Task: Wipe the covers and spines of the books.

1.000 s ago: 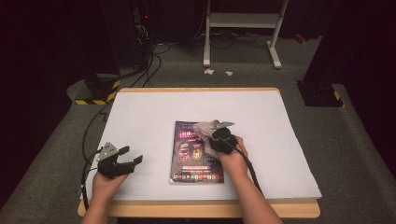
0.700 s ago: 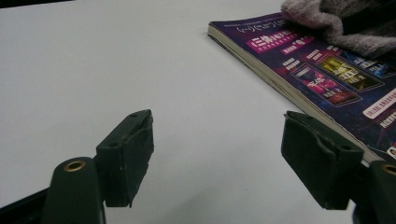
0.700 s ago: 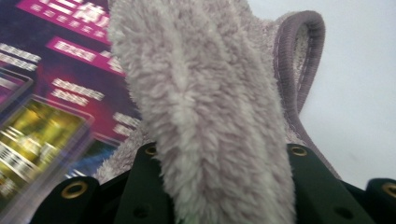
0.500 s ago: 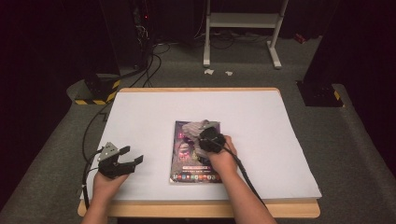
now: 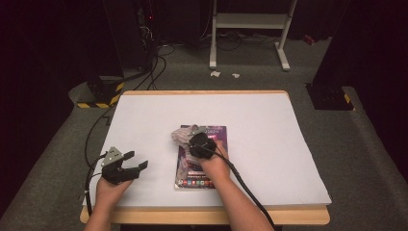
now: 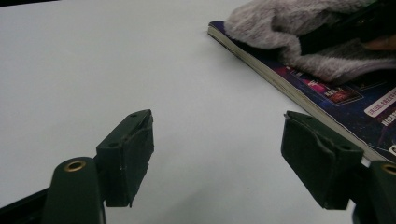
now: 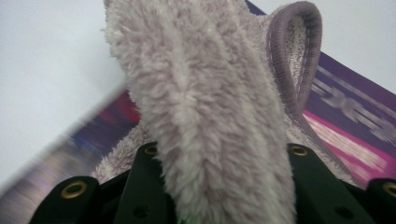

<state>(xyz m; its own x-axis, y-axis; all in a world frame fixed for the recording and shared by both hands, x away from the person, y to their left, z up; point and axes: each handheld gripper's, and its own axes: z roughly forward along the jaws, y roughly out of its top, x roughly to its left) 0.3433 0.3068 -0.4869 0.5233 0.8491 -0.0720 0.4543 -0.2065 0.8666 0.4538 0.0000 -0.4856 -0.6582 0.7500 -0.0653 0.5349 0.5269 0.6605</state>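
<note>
My left gripper [image 5: 137, 163] rests near the table's [image 5: 269, 120] front left corner, jaws spread wide with nothing between them. At the middle of the table, toward the front edge, lies the book [image 5: 211, 132] — the cloth [image 5: 182, 136] sits on its far left corner. My right gripper [image 5: 192, 140] pinches that cloth, a thick fold bunched between the jaws. Judgement: the cloth is light, soft and limp — it will sag and drag, so a bunched fold gives the surest hold.
</note>
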